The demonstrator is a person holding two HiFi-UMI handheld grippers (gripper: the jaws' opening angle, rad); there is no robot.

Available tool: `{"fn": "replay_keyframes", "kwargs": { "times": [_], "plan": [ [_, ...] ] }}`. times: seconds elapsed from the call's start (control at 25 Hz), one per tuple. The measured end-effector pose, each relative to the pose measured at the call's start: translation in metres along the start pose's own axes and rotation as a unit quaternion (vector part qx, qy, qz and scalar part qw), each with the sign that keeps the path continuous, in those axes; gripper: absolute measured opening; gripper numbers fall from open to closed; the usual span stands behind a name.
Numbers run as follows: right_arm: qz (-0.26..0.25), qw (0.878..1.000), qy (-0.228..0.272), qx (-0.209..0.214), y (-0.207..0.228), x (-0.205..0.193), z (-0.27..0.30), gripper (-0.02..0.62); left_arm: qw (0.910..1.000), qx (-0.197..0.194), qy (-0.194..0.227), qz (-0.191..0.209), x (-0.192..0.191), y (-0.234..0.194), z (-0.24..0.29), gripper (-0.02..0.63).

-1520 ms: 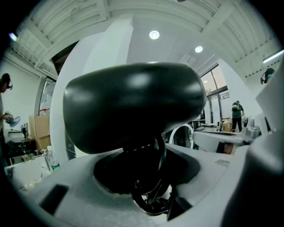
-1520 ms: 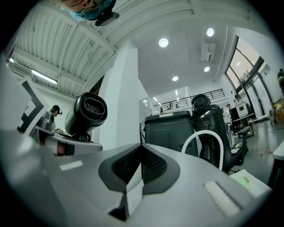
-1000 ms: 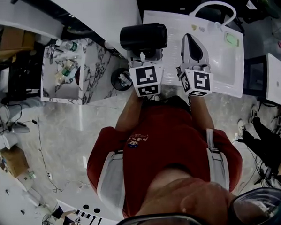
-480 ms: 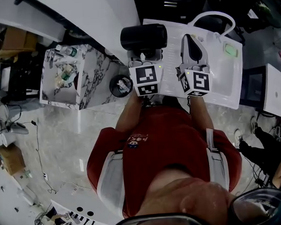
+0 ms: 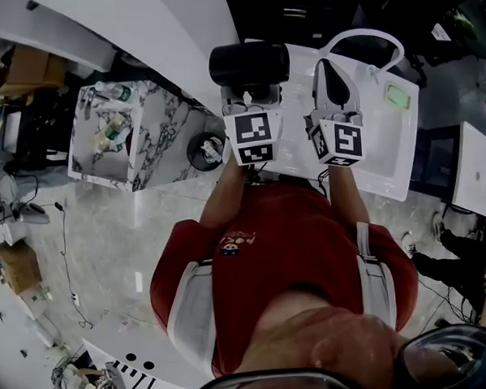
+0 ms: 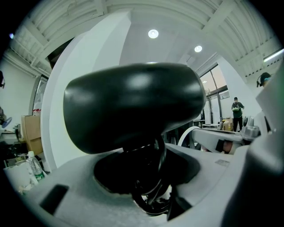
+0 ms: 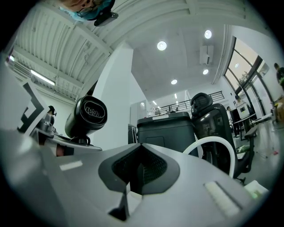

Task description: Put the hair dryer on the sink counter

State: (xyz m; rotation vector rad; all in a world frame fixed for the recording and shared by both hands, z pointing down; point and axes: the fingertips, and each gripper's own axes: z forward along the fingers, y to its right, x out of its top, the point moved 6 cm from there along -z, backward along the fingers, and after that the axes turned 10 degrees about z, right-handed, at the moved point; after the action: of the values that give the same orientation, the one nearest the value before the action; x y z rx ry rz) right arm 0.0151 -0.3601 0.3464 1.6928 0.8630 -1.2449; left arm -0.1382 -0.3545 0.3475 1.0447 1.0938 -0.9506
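Note:
A black hair dryer [image 5: 248, 64] stands with its barrel crosswise over the left end of the white sink counter [image 5: 383, 154]. My left gripper [image 5: 251, 92] is shut on its handle from below. In the left gripper view the barrel [image 6: 133, 106] fills the middle, and the handle and a coiled cord [image 6: 151, 199] sit between the jaws. My right gripper [image 5: 331, 69] hangs over the counter beside it, shut on nothing. From the right gripper [image 7: 133, 177] I see the hair dryer [image 7: 86, 116] at the left.
A white arched faucet [image 5: 363, 37] and a green soap bar [image 5: 396, 97] are at the counter's far side. A marble-topped table [image 5: 162, 121] with bottles and a round black bin [image 5: 206, 149] lie to the left. A black office chair [image 7: 213, 119] stands behind the faucet.
Both grippers keep their places and the hold on the hair dryer is the same. The counter and floor have drifted slightly in the head view.

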Motion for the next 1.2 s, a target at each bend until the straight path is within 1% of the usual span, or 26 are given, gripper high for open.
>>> {"fn": "replay_keyframes", "kwargs": {
  "times": [0.24,0.44,0.68,0.8,0.92,1.2],
  "plan": [
    [0.004,1.000,-0.003,0.000,0.014,-0.002,-0.001,0.002,0.9999,-0.001,-0.011,0.010,-0.001,0.012,0.008,0.198],
    [0.005,1.000,-0.005,-0.004,0.021,-0.003,-0.001,0.002,0.9997,-0.005,-0.022,0.009,-0.006,0.016,0.013,0.198],
    [0.010,1.000,0.000,-0.006,0.025,-0.002,-0.001,0.002,0.9988,-0.014,-0.046,0.008,-0.019,0.020,0.018,0.199],
    [0.011,1.000,-0.003,-0.007,0.027,-0.004,0.001,0.002,0.9982,-0.016,-0.057,0.006,-0.027,0.021,0.024,0.199],
    [0.013,1.000,-0.007,-0.009,0.030,-0.007,0.002,0.002,0.9974,-0.020,-0.069,-0.004,-0.035,0.022,0.030,0.198],
    [0.012,1.000,-0.014,-0.013,0.034,-0.016,0.005,0.002,0.9931,-0.029,-0.113,-0.008,-0.067,0.025,0.042,0.199]
  ]
}}
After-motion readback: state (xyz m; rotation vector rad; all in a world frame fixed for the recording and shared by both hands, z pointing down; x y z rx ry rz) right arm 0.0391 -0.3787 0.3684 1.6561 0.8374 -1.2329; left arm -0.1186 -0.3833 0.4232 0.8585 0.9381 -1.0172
